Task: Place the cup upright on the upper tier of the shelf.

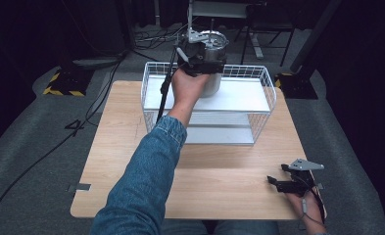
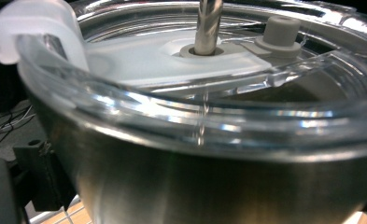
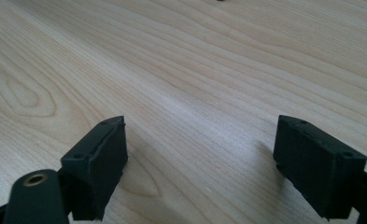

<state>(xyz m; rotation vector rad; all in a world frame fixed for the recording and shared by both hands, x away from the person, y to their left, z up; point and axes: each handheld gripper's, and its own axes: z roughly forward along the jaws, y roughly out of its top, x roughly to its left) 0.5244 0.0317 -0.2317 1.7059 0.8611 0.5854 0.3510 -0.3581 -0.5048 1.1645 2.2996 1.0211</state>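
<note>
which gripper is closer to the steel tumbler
Left. The left gripper is right at the steel tumbler on the white wire rack; the right gripper rests far off at the table's near right corner.

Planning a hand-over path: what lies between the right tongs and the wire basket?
In the high view, bare wooden tabletop lies between the right tongs and the wire basket.

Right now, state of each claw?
Left claw: around the steel tumbler; grip state cannot be told.
Right claw: open, empty, over the table.
</note>
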